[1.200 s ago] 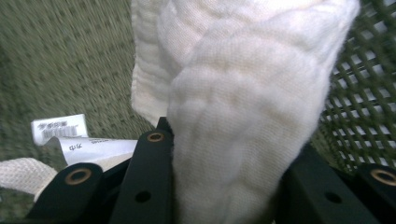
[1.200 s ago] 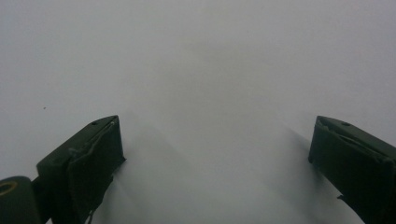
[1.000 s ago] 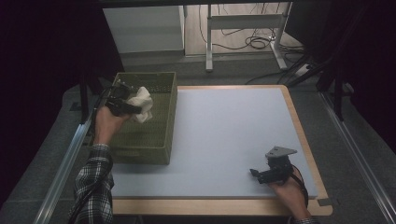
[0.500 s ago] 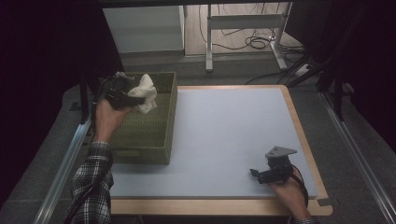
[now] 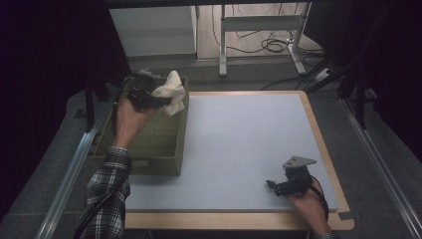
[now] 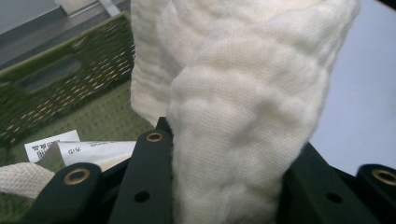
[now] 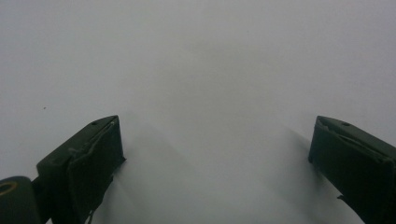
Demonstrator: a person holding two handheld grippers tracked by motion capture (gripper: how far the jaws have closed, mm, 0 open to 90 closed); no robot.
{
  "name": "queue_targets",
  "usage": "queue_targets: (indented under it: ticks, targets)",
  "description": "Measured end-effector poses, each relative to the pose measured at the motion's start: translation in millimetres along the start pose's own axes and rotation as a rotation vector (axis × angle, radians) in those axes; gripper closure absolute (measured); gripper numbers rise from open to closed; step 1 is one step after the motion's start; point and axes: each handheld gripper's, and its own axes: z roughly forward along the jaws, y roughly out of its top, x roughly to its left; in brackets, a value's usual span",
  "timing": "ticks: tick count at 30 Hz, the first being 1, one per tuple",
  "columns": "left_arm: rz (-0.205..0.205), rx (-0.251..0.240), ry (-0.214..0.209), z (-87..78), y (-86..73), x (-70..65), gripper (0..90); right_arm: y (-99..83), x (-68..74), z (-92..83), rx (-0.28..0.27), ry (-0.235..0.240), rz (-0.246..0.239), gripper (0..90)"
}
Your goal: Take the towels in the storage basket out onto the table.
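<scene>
Table surface is a pale grey-blue rectangular mat [image 5: 239, 149] with a light wooden border, dark grey floor around it, desk legs and loose cables at 12 o'clock in the high view. Olive-green woven rectangular basket [image 5: 154, 144] sits on the mat's edge at 9 o'clock, its long side parallel to the mat edge. Left gripper [image 5: 149, 97] hangs above the basket's far end, around 10 o'clock, jaws clamped on a cream waffle-textured cloth [image 5: 171, 92]; cloth bunched, lifted clear of the basket floor, hanging over the basket's inner rim. In the left gripper view cloth [image 6: 243, 107] bulges up between the two black jaws, basket wall [image 6: 56, 88] behind at 10 o'clock, a white paper label [image 6: 53, 144] and a cream webbing strap [image 6: 21, 179] on the basket floor. Right gripper [image 5: 291, 184] rests at 5 o'clock near the mat's near edge, jaws spread wide with nothing between, bare mat [image 7: 196, 70] ahead. Wide bare mat from centre to 3 o'clock.
</scene>
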Motion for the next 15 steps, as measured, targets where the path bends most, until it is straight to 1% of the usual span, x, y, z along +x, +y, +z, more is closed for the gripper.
queue_targets:
  ticks: [6, 15]
  targets:
    - [0.027, 0.005, -0.029, 11.1, 12.5, -16.1, 70.1, 0.0, -0.1, 0.0, 0.000, 0.001, -0.001, 3.0]
    - [0.063, -0.007, -0.064, 28.7, 29.1, -41.9, 70.0, 0.0, 0.0, 0.0, 0.000, 0.001, 0.000, 3.0]
